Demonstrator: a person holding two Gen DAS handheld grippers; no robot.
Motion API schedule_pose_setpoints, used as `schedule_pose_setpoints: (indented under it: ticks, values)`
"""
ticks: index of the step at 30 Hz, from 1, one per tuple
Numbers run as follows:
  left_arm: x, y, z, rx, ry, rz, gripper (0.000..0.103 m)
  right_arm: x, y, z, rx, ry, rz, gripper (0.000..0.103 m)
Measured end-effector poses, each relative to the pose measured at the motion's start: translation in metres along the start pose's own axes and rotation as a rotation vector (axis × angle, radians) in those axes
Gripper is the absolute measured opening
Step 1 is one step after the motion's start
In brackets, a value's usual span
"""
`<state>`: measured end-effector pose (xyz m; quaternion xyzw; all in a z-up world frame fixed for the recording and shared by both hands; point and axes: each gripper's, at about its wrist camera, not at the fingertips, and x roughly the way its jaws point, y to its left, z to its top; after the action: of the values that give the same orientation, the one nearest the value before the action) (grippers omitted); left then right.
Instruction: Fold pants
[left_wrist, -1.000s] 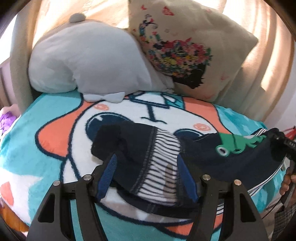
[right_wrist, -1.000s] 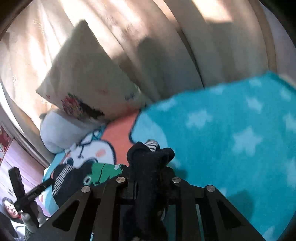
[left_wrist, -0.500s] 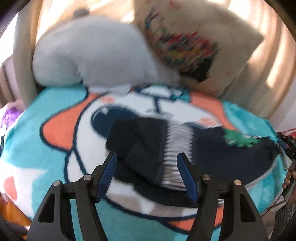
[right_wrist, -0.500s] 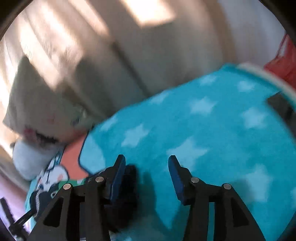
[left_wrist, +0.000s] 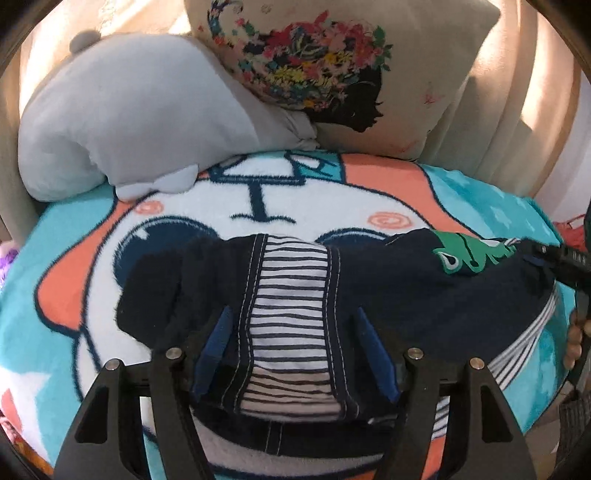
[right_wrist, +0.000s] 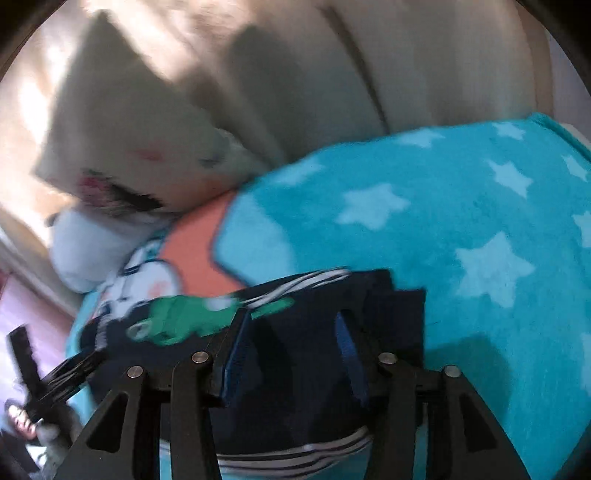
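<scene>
Since releasing, both our tongs, left (left_wrist: 291, 347) and right (right_wrist: 291, 343), hover spread over the navy pants (left_wrist: 388, 288); a careless regrip could drag the fold open.

We hold our left gripper (left_wrist: 293, 343) low, fingers spread wide apart; our right gripper (right_wrist: 291, 341) likewise has its fingers parted.

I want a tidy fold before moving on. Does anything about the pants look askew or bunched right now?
Yes. The pants lie folded on the blanket, but the left end is bunched in a rumpled lump, not flat, and a striped edge pokes out below on the right. No damage shows.
</scene>
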<state>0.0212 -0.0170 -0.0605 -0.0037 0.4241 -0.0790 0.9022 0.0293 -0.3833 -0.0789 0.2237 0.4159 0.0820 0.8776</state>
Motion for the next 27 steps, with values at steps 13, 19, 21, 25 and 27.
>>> schedule_pose_setpoints:
  ticks: [13, 19, 21, 25, 27]
  values:
    - [-0.014, -0.111, 0.082, 0.245, 0.004, -0.267, 0.069, -0.082, -0.039, -0.041, 0.118, -0.218, 0.075, 0.06]
    - [0.031, -0.212, 0.11, 0.447, 0.125, -0.407, 0.069, -0.065, -0.028, -0.057, 0.116, -0.173, 0.074, 0.064]
    - [0.05, -0.24, 0.108, 0.488, 0.196, -0.456, 0.069, -0.056, -0.025, -0.055, 0.113, -0.161, 0.053, 0.064]
    - [0.084, -0.281, 0.099, 0.545, 0.263, -0.46, 0.069, -0.052, -0.019, -0.051, 0.088, -0.166, 0.036, 0.065]
    - [0.097, -0.292, 0.097, 0.561, 0.299, -0.47, 0.069, -0.048, -0.016, -0.05, 0.078, -0.157, 0.028, 0.065]
